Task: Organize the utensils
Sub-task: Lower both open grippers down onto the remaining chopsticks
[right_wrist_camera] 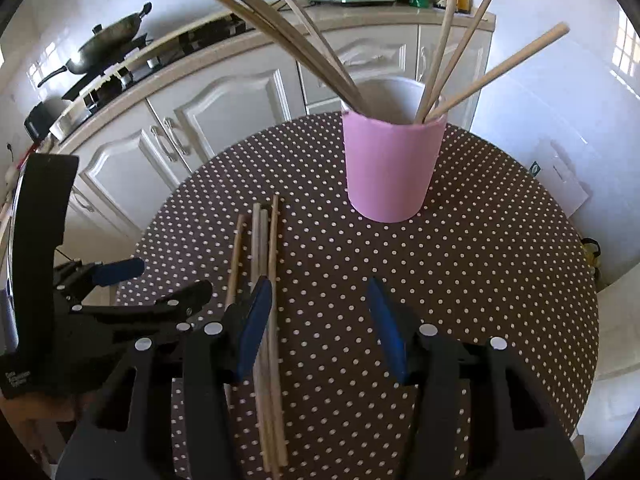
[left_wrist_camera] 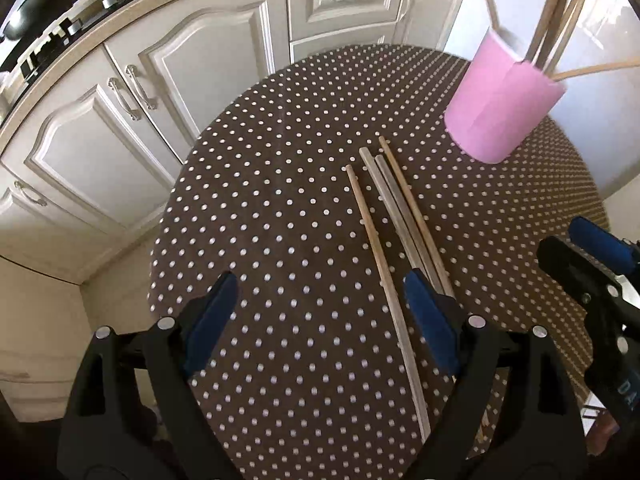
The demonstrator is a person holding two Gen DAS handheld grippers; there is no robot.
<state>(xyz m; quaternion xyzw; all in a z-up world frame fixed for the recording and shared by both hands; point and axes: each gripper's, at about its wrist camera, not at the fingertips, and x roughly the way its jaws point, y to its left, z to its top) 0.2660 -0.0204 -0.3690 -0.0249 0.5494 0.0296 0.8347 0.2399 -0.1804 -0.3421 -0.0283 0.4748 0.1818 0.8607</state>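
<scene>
Both claws released, empty, above table [right_wrist_camera: 480, 280]. Four chopsticks [right_wrist_camera: 264, 264] lay mid-table, pink cup [right_wrist_camera: 386, 168] near far edge. Right gripper [right_wrist_camera: 320, 328] should straddle one stick, clench mid-length; left gripper [left_wrist_camera: 320, 320] steady rest.

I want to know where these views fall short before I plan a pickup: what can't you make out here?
- Near ends of the loose chopsticks: left wrist view, behind a left gripper finger; right wrist view, cut off by the bottom edge.
- Pink cup contents below the rim: hidden by its wall.
- Right gripper: open, but its height above the tablecloth is unreadable.
</scene>
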